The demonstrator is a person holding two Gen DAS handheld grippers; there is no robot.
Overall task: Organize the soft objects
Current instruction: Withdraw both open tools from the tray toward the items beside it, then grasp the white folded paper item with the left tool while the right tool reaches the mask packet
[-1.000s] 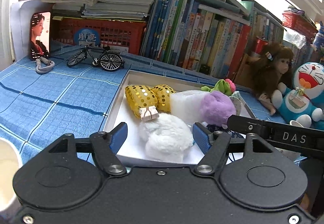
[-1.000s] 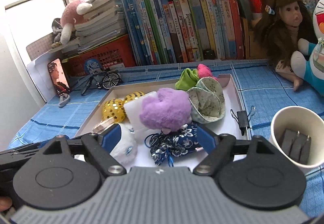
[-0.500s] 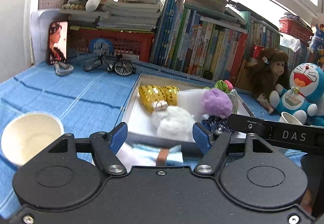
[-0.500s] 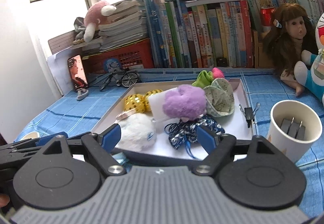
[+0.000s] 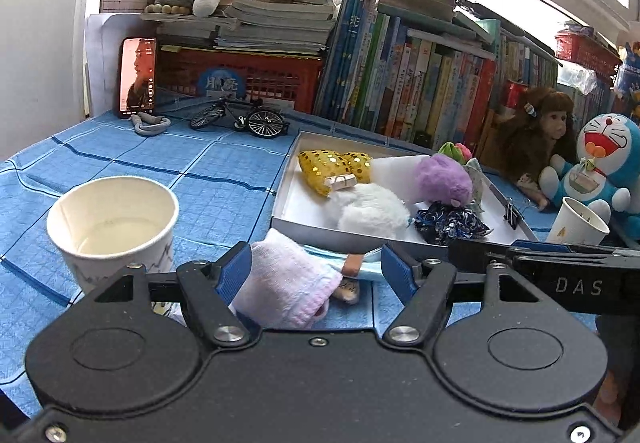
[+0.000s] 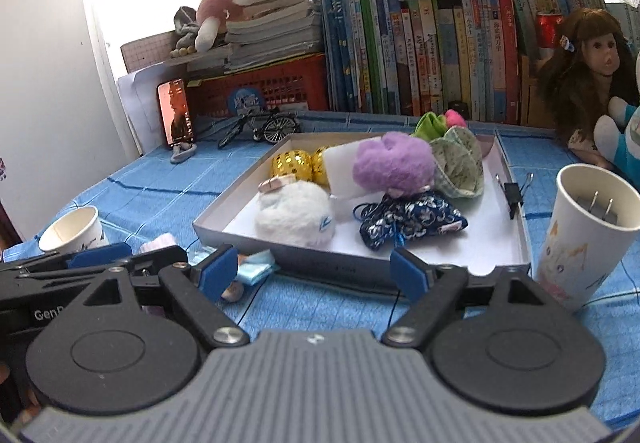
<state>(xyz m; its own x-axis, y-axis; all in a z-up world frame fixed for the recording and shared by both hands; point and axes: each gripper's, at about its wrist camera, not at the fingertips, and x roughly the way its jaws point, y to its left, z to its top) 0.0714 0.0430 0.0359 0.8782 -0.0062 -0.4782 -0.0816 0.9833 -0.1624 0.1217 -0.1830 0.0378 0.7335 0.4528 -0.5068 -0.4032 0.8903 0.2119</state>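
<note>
A white shallow tray point(image 5: 304, 233) holds several soft things: a gold sequin pouch point(image 5: 320, 167), a white fluffy ball point(image 5: 370, 211), a purple fluffy ball point(image 6: 394, 163), a blue patterned pouch point(image 6: 412, 223) and a green floral cloth point(image 6: 460, 167). In front of the tray a white-pink sock point(image 5: 286, 283) and a light blue cloth point(image 6: 256, 269) lie on the blue tablecloth. My left gripper point(image 5: 316, 271) stands open over them, with the sock between its fingers and against the left pad. My right gripper point(image 6: 314, 273) is open and empty before the tray's front wall point(image 6: 320, 263).
An empty paper cup point(image 5: 112, 219) stands left of the sock. A second paper cup point(image 6: 592, 235) with binder clips stands right of the tray. A binder clip point(image 6: 512, 195) sits on the tray's right rim. Books, a red crate, a toy bicycle point(image 5: 244, 119), a doll and plush toys line the back.
Both grippers have drawn back from over the tray to its near side. The sock, the blue cloth and the empty cup have come into view. The jaws' openings look unchanged.
</note>
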